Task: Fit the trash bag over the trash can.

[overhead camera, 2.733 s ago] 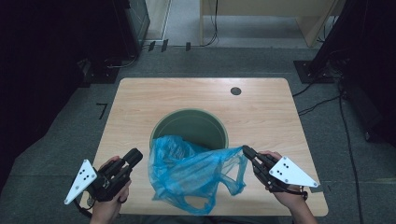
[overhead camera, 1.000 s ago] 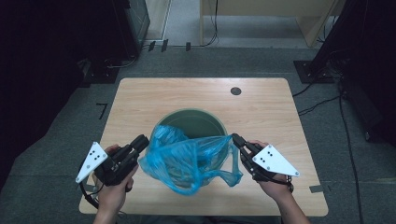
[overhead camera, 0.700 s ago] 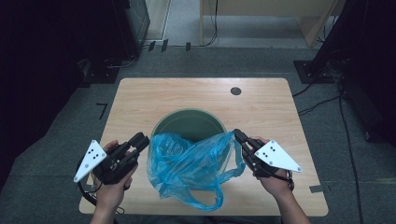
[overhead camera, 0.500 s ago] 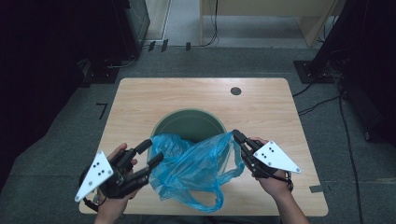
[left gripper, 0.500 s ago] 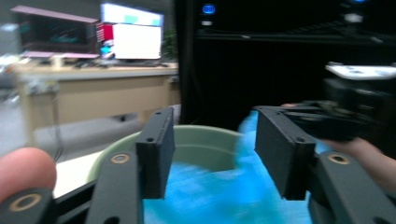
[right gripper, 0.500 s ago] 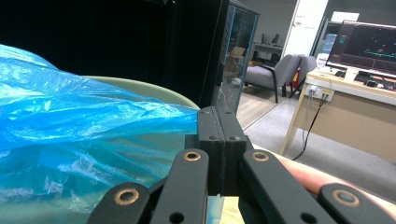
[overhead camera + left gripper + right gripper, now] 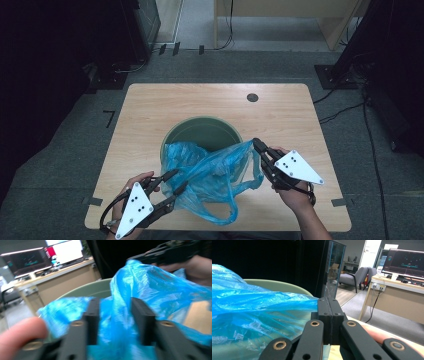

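Right gripper [image 7: 256, 144] had its jaws pressed flat together on the far edge of the blue plastic bag [image 7: 215, 175], while the left gripper [image 7: 176, 181] stood partly open with a fold of the film between its jaws, which had just been closing, no firm pinch visible. From those two holds the bag sagged, crumpled, over the near rim of the green bin [image 7: 200, 132] on the wooden table [image 7: 150, 110]. It looked light, limp and slippery, so the hem or a handle loop seemed the best place to grip.

Dim high view with dark edges; left gripper view blurred, right sharper.
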`<action>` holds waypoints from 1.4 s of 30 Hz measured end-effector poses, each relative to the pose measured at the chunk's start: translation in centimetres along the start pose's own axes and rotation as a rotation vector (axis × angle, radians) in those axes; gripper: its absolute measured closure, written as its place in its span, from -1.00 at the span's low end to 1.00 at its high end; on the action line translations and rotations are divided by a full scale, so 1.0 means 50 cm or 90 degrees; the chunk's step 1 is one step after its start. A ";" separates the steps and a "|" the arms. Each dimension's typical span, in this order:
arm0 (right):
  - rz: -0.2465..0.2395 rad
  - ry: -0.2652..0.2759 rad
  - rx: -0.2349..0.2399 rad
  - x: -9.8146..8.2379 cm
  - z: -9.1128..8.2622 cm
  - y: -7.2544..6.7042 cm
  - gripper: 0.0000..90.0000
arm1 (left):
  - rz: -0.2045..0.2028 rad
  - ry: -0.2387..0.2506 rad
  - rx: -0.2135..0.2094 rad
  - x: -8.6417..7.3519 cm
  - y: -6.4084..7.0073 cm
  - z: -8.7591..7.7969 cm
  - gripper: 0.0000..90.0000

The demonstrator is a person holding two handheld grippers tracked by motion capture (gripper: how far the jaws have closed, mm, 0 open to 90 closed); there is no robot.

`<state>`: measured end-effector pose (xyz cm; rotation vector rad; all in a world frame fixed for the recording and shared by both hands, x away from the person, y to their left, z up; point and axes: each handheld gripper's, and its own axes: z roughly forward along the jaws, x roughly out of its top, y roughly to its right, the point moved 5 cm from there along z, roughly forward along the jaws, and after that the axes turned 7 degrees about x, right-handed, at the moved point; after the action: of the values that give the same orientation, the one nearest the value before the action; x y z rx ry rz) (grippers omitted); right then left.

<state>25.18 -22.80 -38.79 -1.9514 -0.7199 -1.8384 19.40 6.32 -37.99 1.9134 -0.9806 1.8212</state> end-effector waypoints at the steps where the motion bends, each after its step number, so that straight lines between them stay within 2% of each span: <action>1: -0.001 -0.001 -0.001 -0.001 0.000 0.000 1.00 | -0.015 0.001 0.005 -0.001 -0.007 0.002 0.59; 3: -0.002 -0.003 0.000 -0.003 0.001 -0.003 1.00 | -0.036 -0.002 0.024 -0.003 -0.026 0.005 0.71; 4: -0.004 -0.005 0.000 -0.004 0.001 -0.003 1.00 | -0.041 -0.001 0.032 -0.004 -0.033 0.006 0.75; 6: -0.004 -0.006 0.003 -0.005 0.004 -0.005 1.00 | -0.041 -0.006 0.066 -0.008 -0.057 0.013 0.79; 7: -0.006 -0.007 0.004 -0.006 0.006 -0.005 1.00 | -0.048 -0.006 0.068 -0.009 -0.064 0.017 0.80; 12: -0.015 -0.008 0.004 -0.005 0.014 -0.009 1.00 | -0.114 -0.001 0.073 -0.010 -0.102 0.033 0.78; 16: -0.010 -0.009 0.000 -0.005 0.018 -0.006 1.00 | -0.151 0.010 0.089 -0.011 -0.130 0.044 0.76; 19: -0.009 -0.010 -0.004 -0.005 0.020 -0.002 1.00 | -0.175 0.012 0.112 -0.014 -0.153 0.052 0.80; 22: 0.001 -0.014 -0.007 -0.008 0.024 0.003 1.00 | -0.194 0.009 0.119 -0.018 -0.163 0.057 0.84; 24: 0.001 -0.014 -0.007 -0.008 0.026 0.005 1.00 | -0.191 0.015 0.114 -0.014 -0.159 0.054 0.83; 26: 0.002 -0.013 -0.007 -0.009 0.026 0.004 1.00 | -0.190 0.030 0.093 0.001 -0.148 0.040 0.75; 30: 0.002 -0.014 -0.007 -0.010 0.026 0.004 1.00 | -0.177 0.063 0.071 0.036 -0.124 0.007 0.43; 32: 0.005 -0.013 -0.007 -0.010 0.026 0.004 1.00 | -0.172 0.071 0.059 0.049 -0.106 -0.001 0.23; 35: 0.003 -0.009 -0.005 -0.009 0.024 -0.001 1.00 | -0.161 0.075 0.042 0.064 -0.074 -0.007 0.04; 39: 0.005 -0.004 -0.003 -0.006 0.018 -0.002 1.00 | -0.122 0.070 0.001 0.070 -0.029 -0.012 -0.08; 42: 0.010 0.000 -0.007 -0.005 0.015 0.002 1.00 | -0.082 0.044 -0.046 0.065 0.004 -0.011 0.02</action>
<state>25.86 -22.48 -39.08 -1.9583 -0.6937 -1.8375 18.70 5.69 -34.84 1.8145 -0.8680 1.7438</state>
